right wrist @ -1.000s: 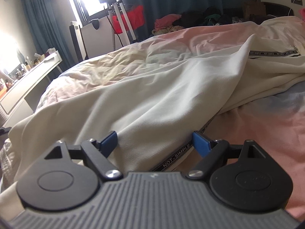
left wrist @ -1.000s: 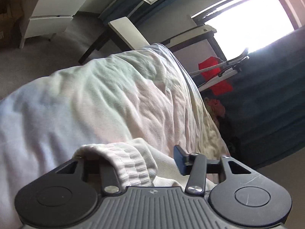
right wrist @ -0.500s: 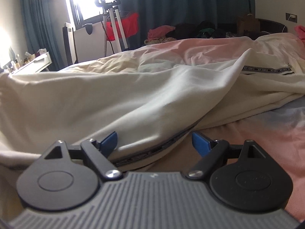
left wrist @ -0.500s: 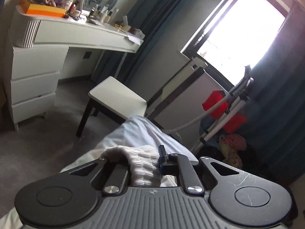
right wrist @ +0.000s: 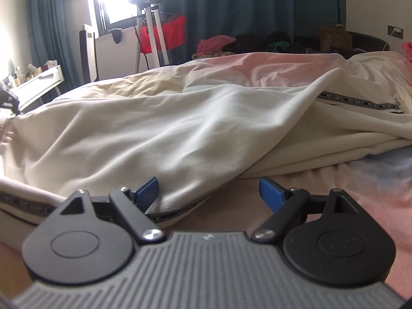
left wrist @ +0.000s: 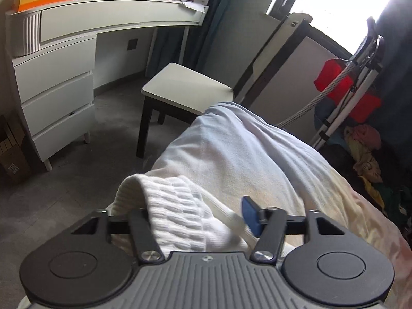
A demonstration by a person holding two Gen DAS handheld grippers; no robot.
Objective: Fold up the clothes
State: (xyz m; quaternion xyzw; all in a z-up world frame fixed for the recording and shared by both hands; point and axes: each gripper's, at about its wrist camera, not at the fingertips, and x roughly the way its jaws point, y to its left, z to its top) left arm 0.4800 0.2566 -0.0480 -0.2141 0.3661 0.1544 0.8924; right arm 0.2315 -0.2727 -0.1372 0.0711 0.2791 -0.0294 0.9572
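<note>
A cream garment (right wrist: 159, 139) with a black lettered side stripe (right wrist: 358, 102) lies spread across the bed. Its white ribbed cuff (left wrist: 175, 213) lies between the jaws of my left gripper (left wrist: 195, 213), which stand apart; only the right blue pad (left wrist: 251, 216) shows, the left one is hidden by the cuff. My right gripper (right wrist: 209, 193) is open low over the bed, its left pad (right wrist: 148, 191) against the garment's striped edge. The left gripper shows dimly at the far left of the right wrist view (right wrist: 9, 101).
The bed has a pale pink-and-white cover (right wrist: 296, 68). Beyond its end stand a white stool (left wrist: 185, 87), a white dresser with drawers (left wrist: 56, 85), a steamer stand with a red garment (left wrist: 345, 87), and a pile of clothes (right wrist: 244, 43) by dark curtains.
My left gripper's jaws have widened around the ribbed cuff and it has come down to the bed. The lifted garment has settled flatter. My right gripper stayed open and hardly moved.
</note>
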